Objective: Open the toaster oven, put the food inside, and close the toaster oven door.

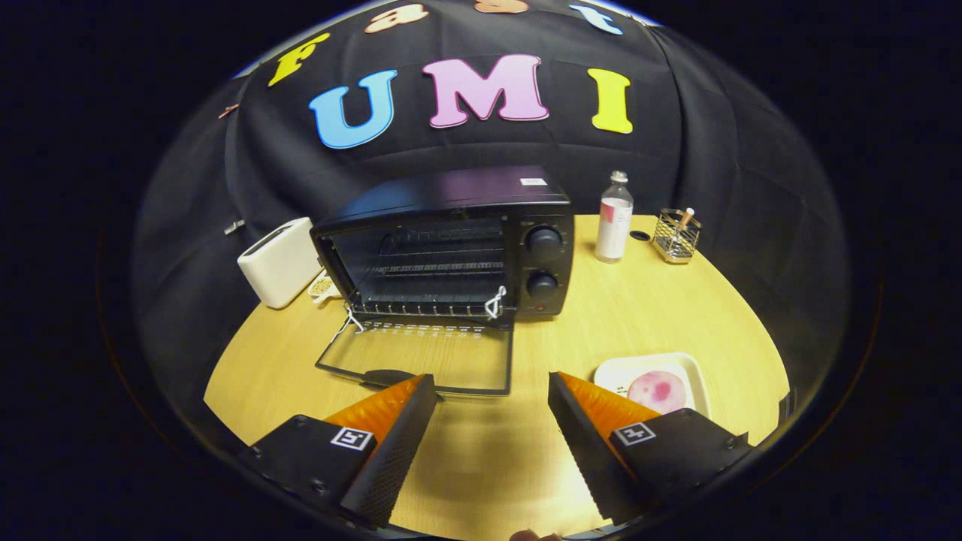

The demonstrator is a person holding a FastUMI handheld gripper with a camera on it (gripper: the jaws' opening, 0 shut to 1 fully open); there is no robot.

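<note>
Above the near edge of the wooden tabletop: one gripper, fingers spread wide apart, nothing between them, held clear of the surface.

Just beyond the right finger, toward the tabletop's right edge: white tray, rectangular, holding one round pink slice of food with a darker red patch. Part of the tray is hidden behind the finger.

Just beyond the left finger: toaster oven door, glass-paned, dropped fully open and lying flat on the tabletop, its handle at the near side beside the fingertip. White ties show at both hinge corners.

Centre of the tabletop: black toaster oven, cavity open, wire rack inside, nothing on the rack; two knobs stacked on the right-hand panel.

Left edge: white toaster, beside the oven; a small pale item behind it, too small to identify.

Far right of the tabletop: clear bottle, upright, white and pink label; beside it a small dark round object; then a wire basket holding a slim stick-like item.
</note>
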